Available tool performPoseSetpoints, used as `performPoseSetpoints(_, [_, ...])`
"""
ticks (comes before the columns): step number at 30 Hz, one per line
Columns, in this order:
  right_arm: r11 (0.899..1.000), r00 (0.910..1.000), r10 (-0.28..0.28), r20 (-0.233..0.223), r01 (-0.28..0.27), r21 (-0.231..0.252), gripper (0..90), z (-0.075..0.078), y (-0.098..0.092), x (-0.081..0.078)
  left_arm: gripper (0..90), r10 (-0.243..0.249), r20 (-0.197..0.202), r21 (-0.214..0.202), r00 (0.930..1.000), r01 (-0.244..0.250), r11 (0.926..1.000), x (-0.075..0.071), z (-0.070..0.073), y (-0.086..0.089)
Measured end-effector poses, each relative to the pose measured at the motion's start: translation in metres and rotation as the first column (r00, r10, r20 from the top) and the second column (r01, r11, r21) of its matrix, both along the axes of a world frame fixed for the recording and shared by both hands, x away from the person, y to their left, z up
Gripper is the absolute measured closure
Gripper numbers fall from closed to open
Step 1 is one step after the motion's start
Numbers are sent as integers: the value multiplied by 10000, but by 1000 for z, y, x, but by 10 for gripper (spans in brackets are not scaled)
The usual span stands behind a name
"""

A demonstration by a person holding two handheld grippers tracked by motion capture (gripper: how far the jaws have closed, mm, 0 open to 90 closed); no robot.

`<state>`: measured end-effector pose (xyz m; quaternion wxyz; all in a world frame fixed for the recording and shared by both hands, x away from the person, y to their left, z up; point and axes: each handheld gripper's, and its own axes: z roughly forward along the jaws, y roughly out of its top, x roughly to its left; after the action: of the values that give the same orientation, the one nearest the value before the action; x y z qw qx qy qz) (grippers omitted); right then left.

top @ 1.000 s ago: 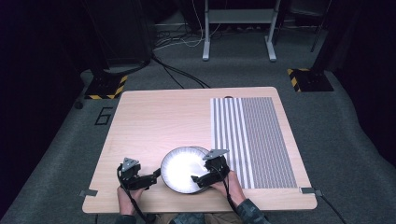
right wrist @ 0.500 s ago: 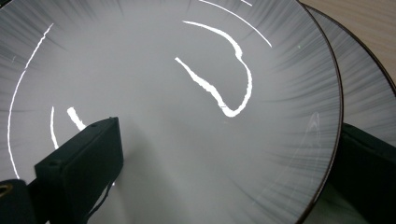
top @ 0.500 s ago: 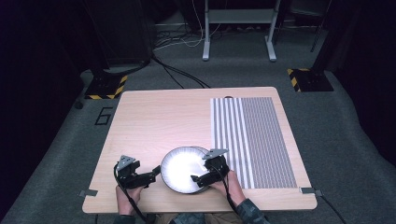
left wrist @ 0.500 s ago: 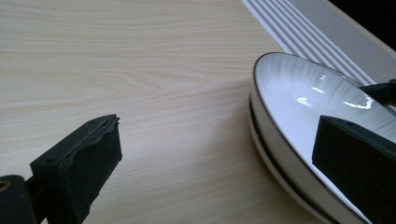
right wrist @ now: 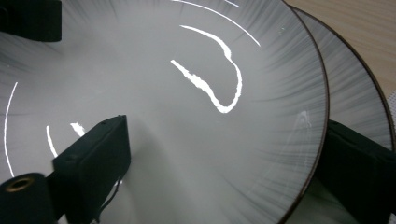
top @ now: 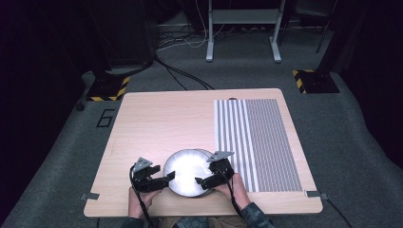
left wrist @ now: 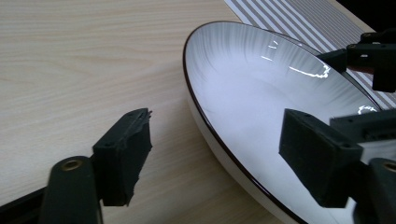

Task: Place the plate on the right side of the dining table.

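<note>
— Near the tabletop's (top: 157,118) front edge, where is your plate (top: 187,168)?

— Beside the striped mat (top: 256,142). Your right tool (right wrist: 224,186) grips its rim; your left tool's (left wrist: 212,161) jaws, just closing, straddle the other rim without pressing.

Both the left gripper (top: 167,178) and the right gripper (top: 202,180) are black, each topped by a grey three-cornered plate and trailing a thin black cable. Their jaws are blocky with matte rubbery pads; brass-coloured eyelets sit at the jaw bases. Patterned dark sleeves cover the forearms
</note>
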<state>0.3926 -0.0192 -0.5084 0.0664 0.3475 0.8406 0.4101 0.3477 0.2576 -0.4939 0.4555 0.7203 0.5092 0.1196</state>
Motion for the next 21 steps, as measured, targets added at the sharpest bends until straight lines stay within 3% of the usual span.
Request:
performPoseSetpoints(3, [9993, 9996, -285, 3, 284, 250, 207, 0, -6, 1, 385, -92, -136, 65, 9999, 93, 9999, 1, -2, -2])
performPoseSetpoints(4, [9985, 9991, -428, -16, 428, 348, 256, 0, -8, 1, 431, -110, -407, 117, 9991, 115, 9999, 3, -6, -5])
performPoseSetpoints(6, [9968, 9978, -661, 16, 660, 446, 335, 0, -11, 3, 495, -269, -438, -351, 9987, 254, 9991, 3, -9, -6])
performPoseSetpoints(8, [9954, 9965, -839, -11, 839, 467, 407, 0, -14, 4, 532, -316, -462, -396, 9984, 298, 9988, 3, -9, -8])
performPoseSetpoints(15, [9906, 9919, -1243, -244, 1255, 538, 542, 1, -18, 7, 552, -65, -535, -504, 9985, 38, 9987, 3, -9, -9])
performPoseSetpoints(21, [9844, 9873, -1493, -539, 1535, 861, 599, 0, -20, 8, 565, 325, -683, -514, 9971, -360, 9980, 2, -8, -13])
